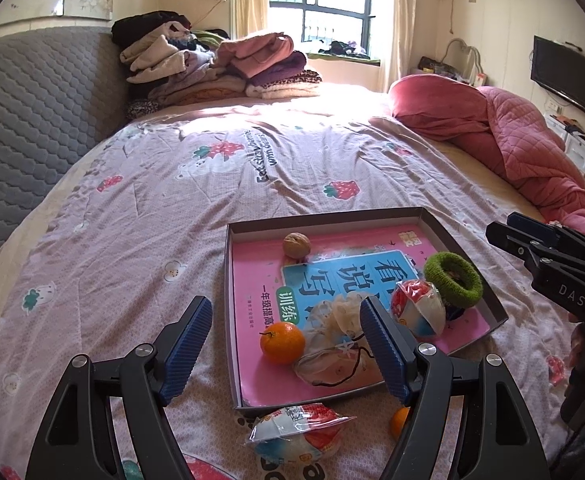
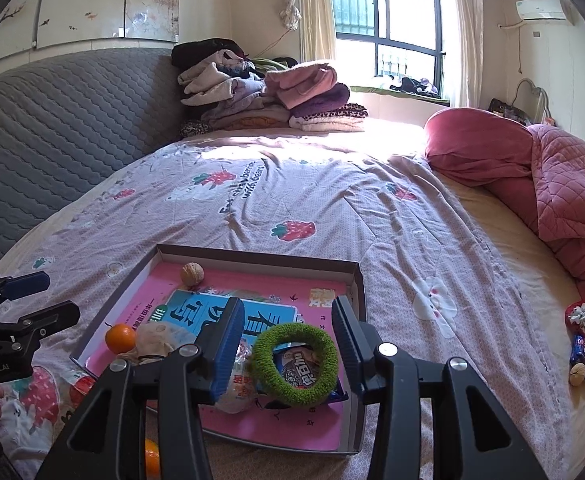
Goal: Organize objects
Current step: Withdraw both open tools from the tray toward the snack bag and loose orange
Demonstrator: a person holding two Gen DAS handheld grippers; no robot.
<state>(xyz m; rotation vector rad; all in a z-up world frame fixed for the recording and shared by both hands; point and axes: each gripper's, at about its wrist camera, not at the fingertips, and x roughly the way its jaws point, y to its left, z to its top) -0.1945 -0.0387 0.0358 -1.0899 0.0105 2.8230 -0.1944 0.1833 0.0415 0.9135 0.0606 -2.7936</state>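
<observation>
The green hair tie [image 2: 294, 360], a fuzzy ring, lies in the tray [image 2: 359, 280] on a dark wrapped snack [image 2: 298, 368], framed by the right gripper [image 2: 288, 344], whose jaws stand apart and touch nothing. The left gripper [image 1: 286, 344] is apart too, empty. A snack bag [image 1: 292, 432] lies on the bed just outside the tray (an orange [image 1: 399, 422] beside it). Inside: orange [image 1: 282, 342], pouch [image 1: 332, 344], snack bag [image 1: 416, 312], then walnut [image 1: 296, 245] by the far wall.
</observation>
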